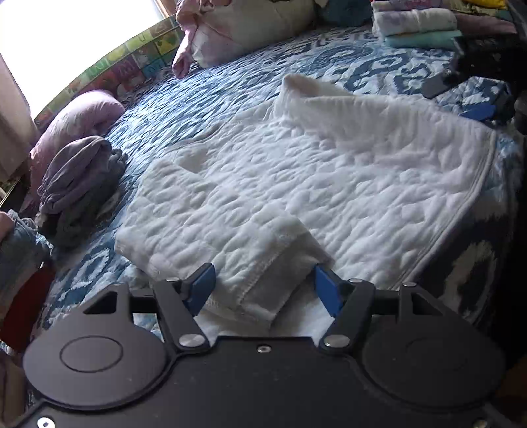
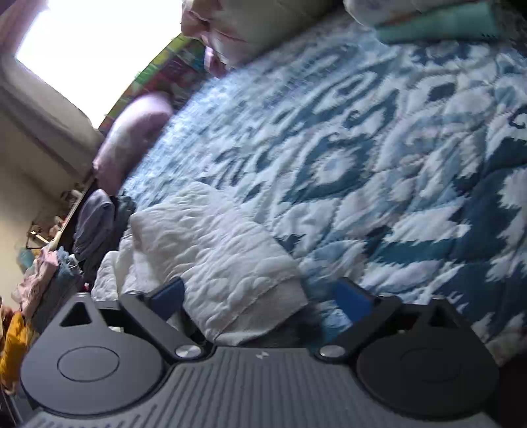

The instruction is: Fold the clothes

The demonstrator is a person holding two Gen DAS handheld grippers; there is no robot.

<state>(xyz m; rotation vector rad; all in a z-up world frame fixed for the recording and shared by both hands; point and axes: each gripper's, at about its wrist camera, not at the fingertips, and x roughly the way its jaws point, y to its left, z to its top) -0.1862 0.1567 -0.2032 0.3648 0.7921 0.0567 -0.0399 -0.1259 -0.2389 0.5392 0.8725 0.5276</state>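
- White quilted garment point(image 1: 296, 184): spread on blue patterned bedspread point(image 1: 230, 85).
- Left gripper point(image 1: 263, 286): jaws apart, garment's folded sleeve edge between, unpinched.
- Right gripper point(image 2: 260, 296): jaws wide, garment corner between.

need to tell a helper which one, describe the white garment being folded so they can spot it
On the blue and white patterned bedspread, find the white quilted garment spread flat in the middle. Unlike the rolled purple-grey bundle beside it and the folded stack behind, it is unfolded.

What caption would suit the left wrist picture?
Left tool open around a white garment's edge on a blue patterned quilt.
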